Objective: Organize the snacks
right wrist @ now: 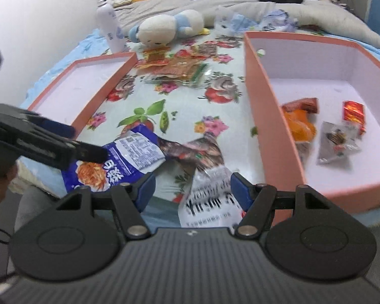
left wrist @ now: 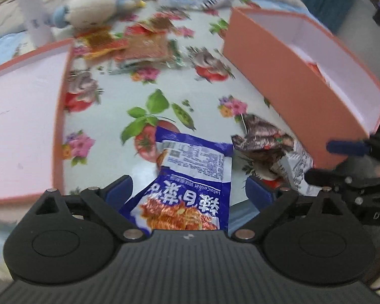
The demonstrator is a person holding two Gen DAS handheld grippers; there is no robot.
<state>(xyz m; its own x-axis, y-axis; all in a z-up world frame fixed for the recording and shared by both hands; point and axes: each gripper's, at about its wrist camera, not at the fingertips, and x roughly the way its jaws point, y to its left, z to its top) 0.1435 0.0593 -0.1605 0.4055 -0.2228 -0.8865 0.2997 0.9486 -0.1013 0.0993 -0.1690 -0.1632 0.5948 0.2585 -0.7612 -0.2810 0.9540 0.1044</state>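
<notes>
A blue snack packet [left wrist: 190, 185] lies on the floral cloth between the wide-open fingers of my left gripper [left wrist: 188, 190]; it also shows in the right wrist view [right wrist: 114, 162]. A brown-and-white packet [right wrist: 205, 177] lies between the open fingers of my right gripper [right wrist: 192, 190], seen too in the left wrist view [left wrist: 271, 149]. The left pink box [left wrist: 20, 131] holds nothing visible. The right pink box [right wrist: 273, 126] holds an orange packet [right wrist: 300, 121], a red packet [right wrist: 353, 111] and a clear packet [right wrist: 337, 141].
A heap of red and orange snack packets [right wrist: 174, 63] lies at the far middle. A plush toy [right wrist: 164, 29], a white bottle [right wrist: 110, 26] and crumpled wrappers [right wrist: 253, 20] sit behind. The table's near edge [right wrist: 164, 207] is close to both grippers.
</notes>
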